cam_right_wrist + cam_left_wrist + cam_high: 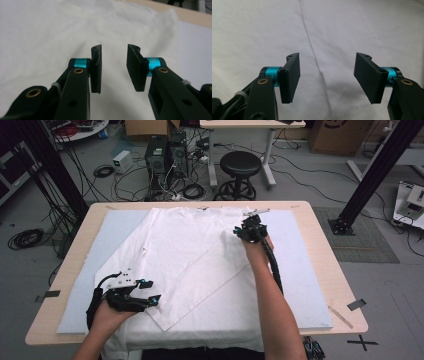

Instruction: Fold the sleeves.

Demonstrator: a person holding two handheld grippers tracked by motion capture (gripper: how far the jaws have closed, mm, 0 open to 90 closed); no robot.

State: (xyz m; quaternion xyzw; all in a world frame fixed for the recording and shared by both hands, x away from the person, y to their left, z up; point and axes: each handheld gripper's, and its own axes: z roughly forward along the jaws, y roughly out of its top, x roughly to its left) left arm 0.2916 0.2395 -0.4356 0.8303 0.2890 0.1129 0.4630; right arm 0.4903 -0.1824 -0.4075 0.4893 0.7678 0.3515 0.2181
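One white T-shirt [190, 255] lies spread on one pale blue mat [300, 270], partly folded, on one wooden table [325, 265]. Two grippers. Left gripper [152, 299] at the shirt's near-left edge, jaws wide apart, empty. Right gripper [239, 232] over the shirt's far right, jaws parted, nothing between them. One black stool [240, 165] beyond the table.

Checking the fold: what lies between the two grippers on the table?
White shirt alone, its folded flap spanning from left gripper to right gripper, in the high view.
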